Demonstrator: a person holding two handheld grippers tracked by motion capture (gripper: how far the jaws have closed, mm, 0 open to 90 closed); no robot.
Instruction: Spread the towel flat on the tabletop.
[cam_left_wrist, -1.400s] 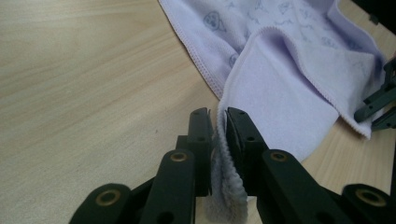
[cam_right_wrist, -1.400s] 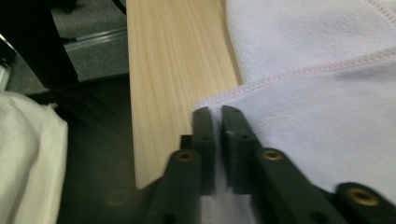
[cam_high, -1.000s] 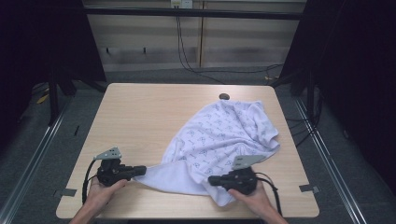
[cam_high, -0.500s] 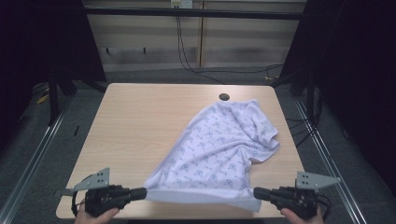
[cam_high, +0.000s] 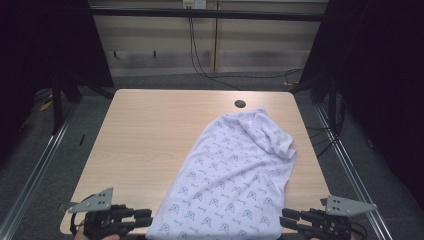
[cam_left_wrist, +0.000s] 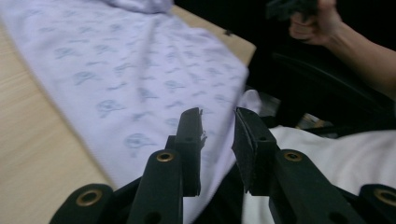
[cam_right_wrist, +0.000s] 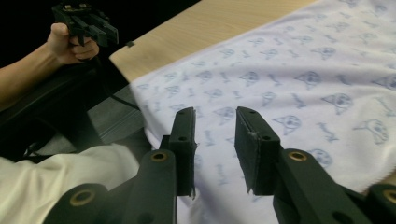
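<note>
printed cloth spread on the table, both grippers let go

from above we see a soft pale lilac cloth (cam_high: 235, 180) with small repeated emblems, no readable writing, lying diagonally on the matte wood-grain table (cam_high: 145, 135), with the left gripper (cam_high: 142, 218) and right gripper (cam_high: 290, 218) at its near corners. in the left gripper view our fingers (cam_left_wrist: 189, 140) have just been parting, nothing between them. in the right gripper view likewise, cloth lying beyond.

Looks like a lab: bare wooden table (cam_high: 150, 145) on metal floor rails (cam_high: 30, 170), black curtains (cam_high: 45, 45) flanking it, cables (cam_high: 200, 55) (loose) behind.
</note>
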